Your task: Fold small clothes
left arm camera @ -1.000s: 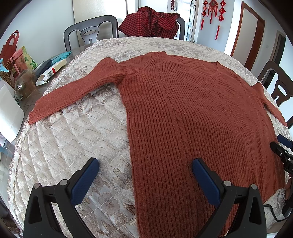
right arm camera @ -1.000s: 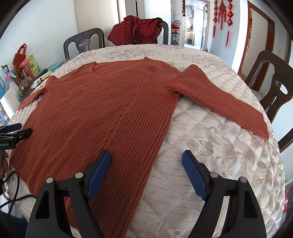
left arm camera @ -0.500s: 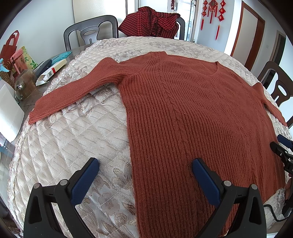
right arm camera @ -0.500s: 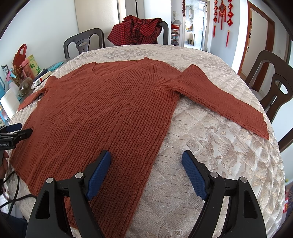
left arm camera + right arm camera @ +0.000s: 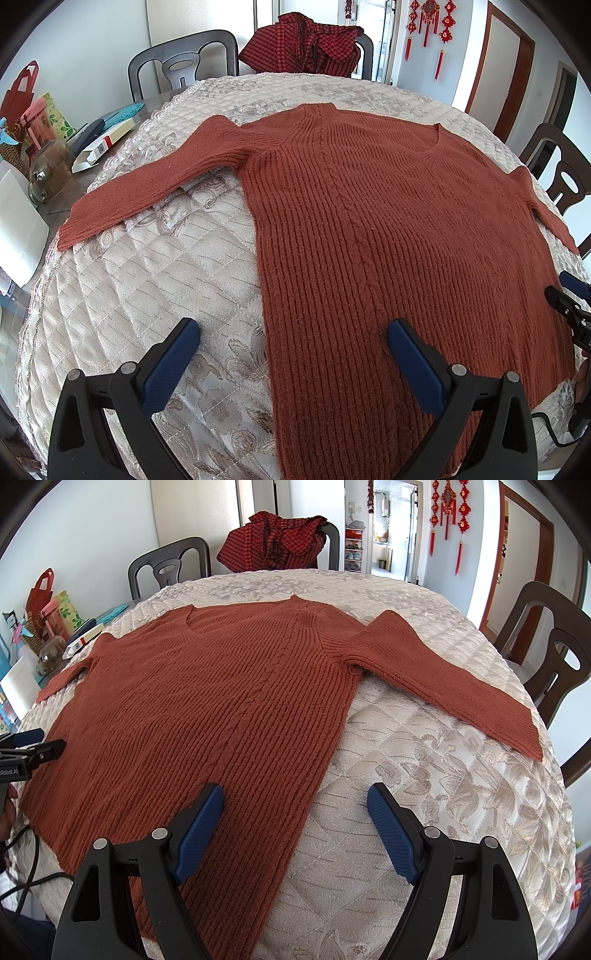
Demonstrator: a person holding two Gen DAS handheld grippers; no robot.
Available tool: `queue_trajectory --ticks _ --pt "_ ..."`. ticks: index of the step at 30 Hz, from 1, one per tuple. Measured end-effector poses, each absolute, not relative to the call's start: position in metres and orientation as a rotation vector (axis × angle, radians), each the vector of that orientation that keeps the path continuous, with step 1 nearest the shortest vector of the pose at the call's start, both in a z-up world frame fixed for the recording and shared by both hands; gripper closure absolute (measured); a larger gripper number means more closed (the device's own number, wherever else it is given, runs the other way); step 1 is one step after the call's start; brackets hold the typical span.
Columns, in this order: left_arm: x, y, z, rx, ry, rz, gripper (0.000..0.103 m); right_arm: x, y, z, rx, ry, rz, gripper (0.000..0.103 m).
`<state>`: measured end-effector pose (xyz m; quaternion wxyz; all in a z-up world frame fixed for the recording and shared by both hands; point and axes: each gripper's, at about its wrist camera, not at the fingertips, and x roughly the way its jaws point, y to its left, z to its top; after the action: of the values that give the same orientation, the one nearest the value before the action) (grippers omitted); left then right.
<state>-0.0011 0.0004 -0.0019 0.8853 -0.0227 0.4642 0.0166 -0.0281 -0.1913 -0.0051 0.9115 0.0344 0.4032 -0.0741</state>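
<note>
My right gripper (image 5: 570, 295) cut off at right frame edge, jaw gap unreadable there. Rust-red ribbed knit sweater (image 5: 388, 240): far sleeve runs past right edge. Print on white carton (image 5: 101, 146), upper left, too small.

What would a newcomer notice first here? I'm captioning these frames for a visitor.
First, the rust-red ribbed knit sweater spread flat across the cream quilted floral table cover, both sleeves out. Next, the left claw and right claw, both open, each straddling a side edge near the hem. Behind, a red-and-black checked garment hangs over a far dark chair.
</note>
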Motion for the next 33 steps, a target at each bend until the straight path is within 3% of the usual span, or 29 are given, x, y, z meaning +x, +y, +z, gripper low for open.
queue_trajectory --ticks 33 --pt "0.0002 0.0004 -0.0013 -0.050 0.970 0.041 0.000 -0.0226 -0.1924 -0.0029 0.081 0.874 -0.149 0.023"
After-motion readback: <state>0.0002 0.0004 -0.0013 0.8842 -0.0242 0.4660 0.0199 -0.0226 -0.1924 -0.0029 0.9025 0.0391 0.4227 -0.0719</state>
